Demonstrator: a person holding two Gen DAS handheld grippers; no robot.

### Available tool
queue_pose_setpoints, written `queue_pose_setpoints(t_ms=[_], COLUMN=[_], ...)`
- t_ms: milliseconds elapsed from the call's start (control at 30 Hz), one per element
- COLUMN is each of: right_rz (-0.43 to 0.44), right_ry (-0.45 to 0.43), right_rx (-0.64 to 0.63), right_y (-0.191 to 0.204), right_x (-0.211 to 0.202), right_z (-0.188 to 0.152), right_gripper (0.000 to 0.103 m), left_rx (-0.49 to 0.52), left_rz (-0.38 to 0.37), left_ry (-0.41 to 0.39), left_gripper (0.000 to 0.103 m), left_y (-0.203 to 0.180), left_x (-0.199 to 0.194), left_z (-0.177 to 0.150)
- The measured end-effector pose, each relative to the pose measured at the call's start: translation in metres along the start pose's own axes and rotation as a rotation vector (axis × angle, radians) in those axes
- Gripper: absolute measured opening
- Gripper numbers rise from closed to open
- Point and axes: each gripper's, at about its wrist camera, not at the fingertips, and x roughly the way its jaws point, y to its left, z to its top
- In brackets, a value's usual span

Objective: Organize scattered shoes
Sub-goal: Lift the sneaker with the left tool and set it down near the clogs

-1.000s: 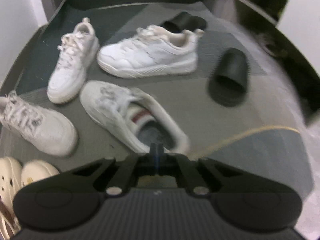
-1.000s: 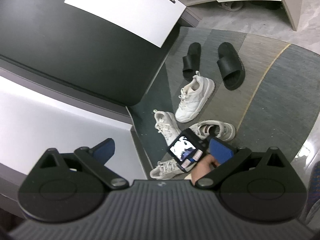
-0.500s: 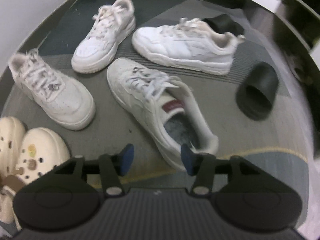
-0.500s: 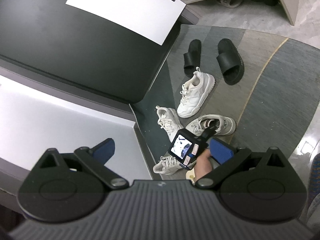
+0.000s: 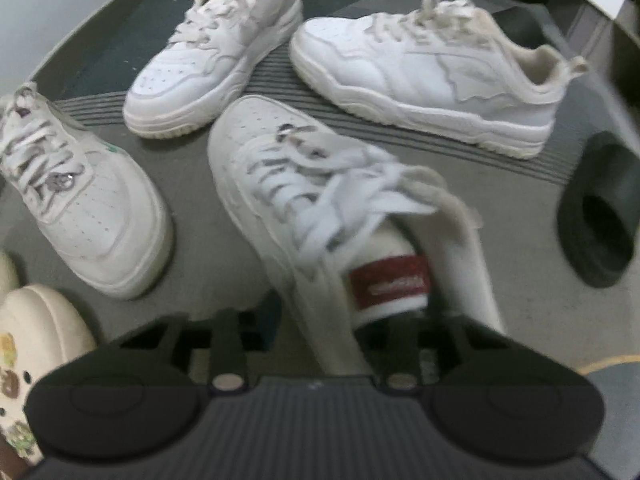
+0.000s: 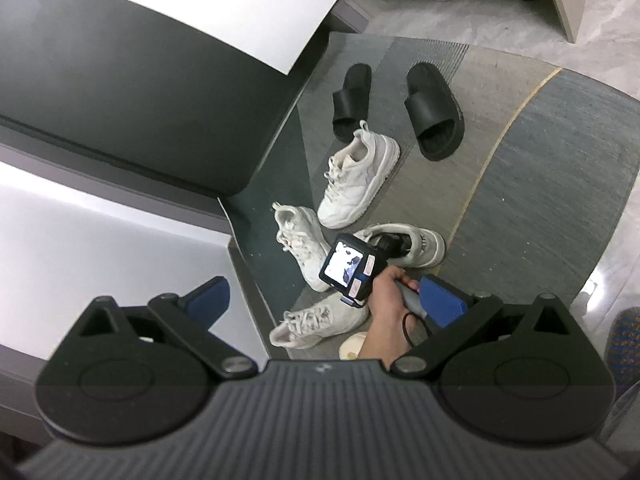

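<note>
Left gripper (image 5: 320, 320) has dropped toward the rug and closed in on the white sneaker with the red tongue label (image 5: 328, 216); that shoe now fills the centre of the left wrist view. Jaws were shut a second ago, opened wide, and have just been closing, one finger outside the shoe's side wall and one inside the collar. Whether the pads press is hidden. Right gripper (image 6: 324, 300) has shifted slightly nearer the shoes; its jaws are spread as before.

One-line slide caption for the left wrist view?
Left gripper closing on the collar of the red-tabbed white sneaker, three other white sneakers scattered around it.
</note>
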Motion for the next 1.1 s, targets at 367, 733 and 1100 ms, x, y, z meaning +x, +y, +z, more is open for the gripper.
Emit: queue_pose_setpoints(t_ms=[367, 733, 1100], right_rz=[0.018, 0.06, 0.037], right_ry=[-0.057, -0.12, -0.161], right_rx=[-0.002, -0.009, -0.051], right_y=[-0.001, -0.003, -0.006], right_x=[-0.018, -0.046, -0.057], right_z=[0.002, -0.003, 0.002], right_gripper=[0.103, 0.103, 0.103], left_rx=[0.15, 0.219, 0.219], left_rz=[-0.07, -0.142, -0.147], left_ry=[-0.042, 0.064, 0.042], left_gripper=[0.018, 0.018, 0.048], left_y=[-0.001, -0.022, -0.012], left_x=[-0.041, -0.085, -0.122], left_z=[-0.028, -0.137, -0.149])
